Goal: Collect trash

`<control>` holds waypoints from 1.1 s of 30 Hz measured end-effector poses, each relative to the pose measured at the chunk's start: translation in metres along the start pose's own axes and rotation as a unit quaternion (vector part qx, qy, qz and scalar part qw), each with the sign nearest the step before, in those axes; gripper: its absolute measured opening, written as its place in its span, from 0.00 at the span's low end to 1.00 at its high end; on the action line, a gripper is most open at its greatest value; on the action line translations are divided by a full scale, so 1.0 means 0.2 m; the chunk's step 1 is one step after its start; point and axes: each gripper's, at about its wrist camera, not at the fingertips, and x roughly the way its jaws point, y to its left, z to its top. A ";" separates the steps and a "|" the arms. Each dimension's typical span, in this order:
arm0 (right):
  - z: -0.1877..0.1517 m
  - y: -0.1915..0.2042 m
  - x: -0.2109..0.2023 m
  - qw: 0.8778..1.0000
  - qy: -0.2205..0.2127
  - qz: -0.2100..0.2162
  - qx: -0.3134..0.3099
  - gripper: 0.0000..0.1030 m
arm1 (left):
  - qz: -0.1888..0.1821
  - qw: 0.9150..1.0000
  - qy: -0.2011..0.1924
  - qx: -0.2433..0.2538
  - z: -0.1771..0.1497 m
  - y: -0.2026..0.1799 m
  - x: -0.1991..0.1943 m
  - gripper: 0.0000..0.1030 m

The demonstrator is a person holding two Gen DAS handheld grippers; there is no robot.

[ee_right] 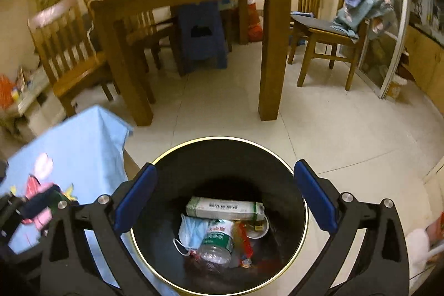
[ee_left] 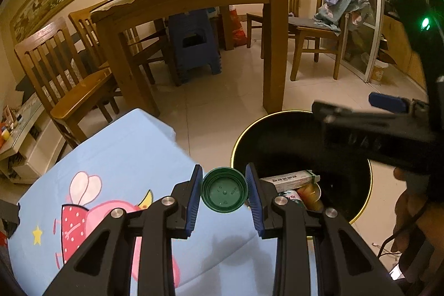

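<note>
A green bottle cap (ee_left: pixel 224 190) is clamped between the blue pads of the left gripper (ee_left: pixel 223 192), held over the edge of a blue cartoon cloth (ee_left: pixel 111 157) beside a black bin (ee_right: pixel 277 157). The right gripper (ee_right: pixel 224 196) is spread wide and empty above the bin, where a plastic bottle (ee_right: pixel 217 242), face mask (ee_right: pixel 191 232) and carton (ee_right: pixel 224 208) are seen.

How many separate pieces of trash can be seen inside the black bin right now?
About 5: a long box at the back, face mask left, plastic bottle in the middle, red wrapper beside it, small cup right. More may be hidden underneath.
</note>
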 end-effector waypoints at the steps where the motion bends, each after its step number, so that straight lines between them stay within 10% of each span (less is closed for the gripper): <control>1: 0.01 -0.02 -0.01 1.000 -0.007 -0.001 0.010 0.95 | -0.001 1.000 0.000 0.002 0.00 -0.01 0.01 0.29; 10: 0.07 -0.26 -0.16 0.994 -0.064 0.000 0.094 0.95 | -0.015 1.000 0.001 0.019 0.07 -0.12 0.08 0.30; 13: 0.07 -0.34 -0.20 0.990 -0.078 -0.001 0.120 0.95 | -0.021 1.000 0.001 0.021 0.10 -0.16 0.11 0.58; 19: 0.06 -0.40 -0.24 0.987 -0.088 -0.003 0.135 0.95 | -0.040 0.999 0.001 0.026 0.10 -0.21 0.13 0.59; 33: 0.03 0.12 -0.03 0.999 -0.004 0.011 -0.033 0.95 | 0.041 0.999 -0.005 -0.019 -0.02 0.07 -0.10 0.94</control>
